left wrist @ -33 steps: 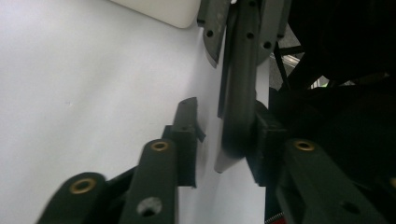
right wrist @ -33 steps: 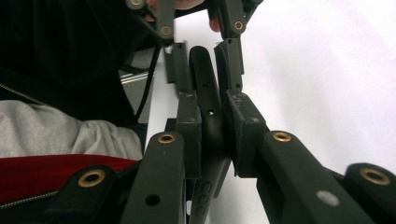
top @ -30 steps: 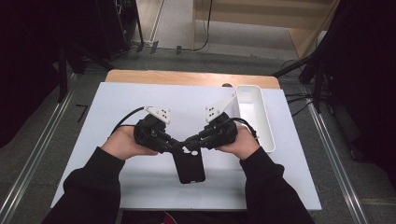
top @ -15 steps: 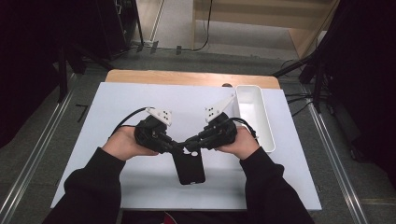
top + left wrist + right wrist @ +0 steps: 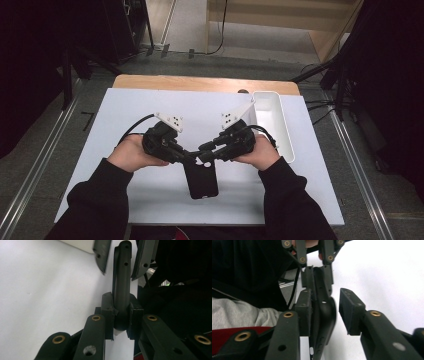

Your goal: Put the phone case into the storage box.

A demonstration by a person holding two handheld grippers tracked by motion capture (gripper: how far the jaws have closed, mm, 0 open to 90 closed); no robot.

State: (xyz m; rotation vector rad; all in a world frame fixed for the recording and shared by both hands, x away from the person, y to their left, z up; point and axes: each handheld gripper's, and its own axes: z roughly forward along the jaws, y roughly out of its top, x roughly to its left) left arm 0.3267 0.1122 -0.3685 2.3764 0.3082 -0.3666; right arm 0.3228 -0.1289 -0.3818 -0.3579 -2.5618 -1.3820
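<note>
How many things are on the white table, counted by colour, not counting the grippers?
Black: 1, the phone case
White: 1, the long tray
Total: 2

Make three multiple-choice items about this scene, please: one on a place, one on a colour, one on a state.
1. Where is the white bin?
A. at the table's right side
B. at the table's left edge
C. on the floor

2. What colour is the phone case?
A. white
B. black
C. red

3. How do the two grippers stand on the case?
A. both wide open, away from it
B. left gripper clamped on it, right gripper with one pad off it
C. both clamped on the bin

Answers:
1. A: the high view shows the bin on the table beside the right hand.
2. B: it looks black in all views.
3. B: the left pads press both sides of the case edge; the right jaws have just been opening, with a gap at one pad.
</note>
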